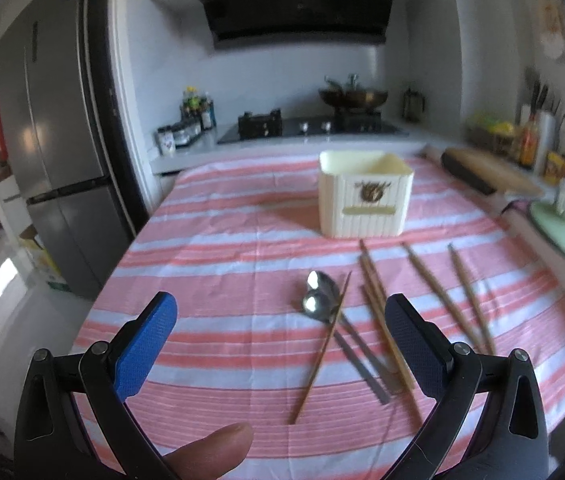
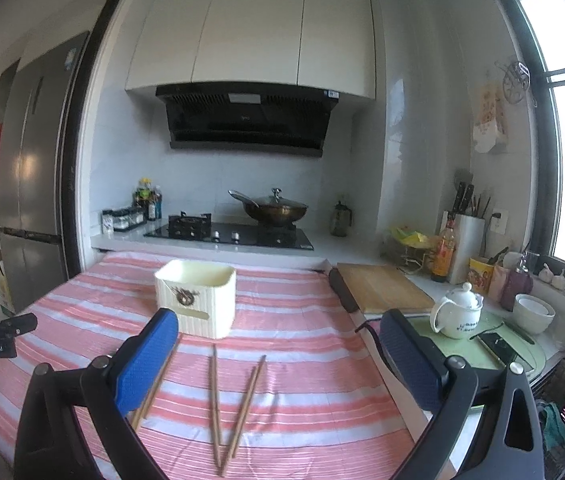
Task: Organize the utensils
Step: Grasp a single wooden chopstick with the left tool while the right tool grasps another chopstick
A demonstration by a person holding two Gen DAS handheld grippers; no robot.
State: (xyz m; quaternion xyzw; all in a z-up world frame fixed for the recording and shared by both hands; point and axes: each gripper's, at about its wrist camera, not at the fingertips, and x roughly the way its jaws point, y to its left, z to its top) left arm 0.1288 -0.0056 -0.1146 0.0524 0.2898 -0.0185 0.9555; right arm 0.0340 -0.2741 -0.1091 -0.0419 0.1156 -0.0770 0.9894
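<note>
A cream utensil holder (image 1: 365, 200) stands on the pink striped cloth (image 1: 218, 264); it also shows in the right wrist view (image 2: 198, 300). Two metal spoons (image 1: 318, 300) lie side by side in front of it, with a wooden chopstick (image 1: 322, 348) lying across them. Several more chopsticks (image 1: 442, 296) lie to their right, and in the right wrist view (image 2: 238, 404). My left gripper (image 1: 280, 340) is open and empty above the cloth, near the spoons. My right gripper (image 2: 278, 360) is open and empty above the chopsticks.
A wooden cutting board (image 2: 378, 292), a white teapot (image 2: 458, 312) on a green tray and bowls (image 2: 532, 312) stand at the right. A stove with a wok (image 2: 274, 210) is behind the table. A fridge (image 1: 54, 152) stands at the left.
</note>
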